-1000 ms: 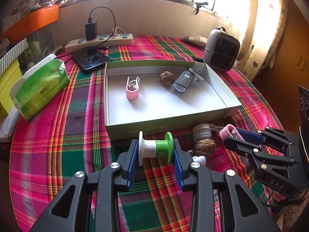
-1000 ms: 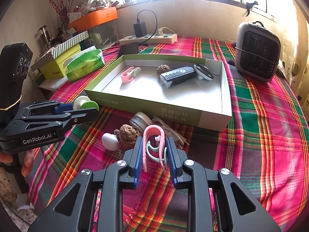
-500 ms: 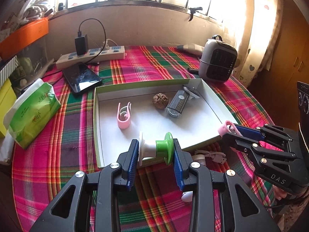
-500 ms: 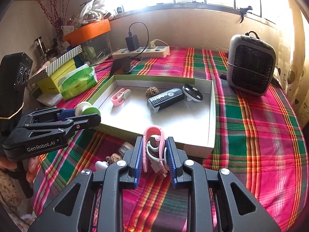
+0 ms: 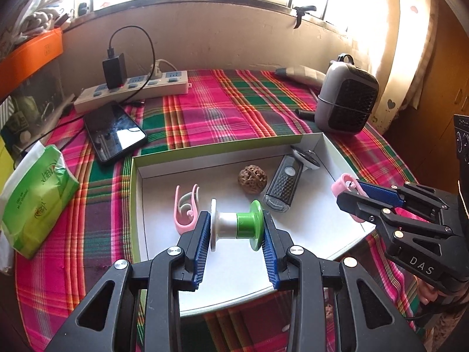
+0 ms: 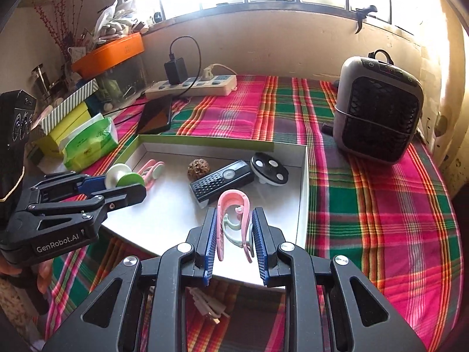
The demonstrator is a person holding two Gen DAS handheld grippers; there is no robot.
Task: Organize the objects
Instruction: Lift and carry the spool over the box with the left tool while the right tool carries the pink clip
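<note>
The left gripper (image 5: 236, 226), pinching the spool (image 5: 236, 225), and the right gripper (image 6: 233, 226), pinching the pink clip (image 6: 233, 214), have moved forward from the tablecloth (image 6: 366, 199) to over the tray (image 5: 137, 205).

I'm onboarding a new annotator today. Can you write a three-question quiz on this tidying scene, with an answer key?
1. True or false: the left tool holds a white-and-green spool by its two end flanges.
2. Multiple choice: the right tool is shut on A) a walnut, B) a pink clip, C) a phone.
3. Name the four items lying in the white tray.

Key
1. True.
2. B, the pink clip.
3. A second pink clip, a walnut, a black grated device and a round disc-shaped item in the far corner.
</note>
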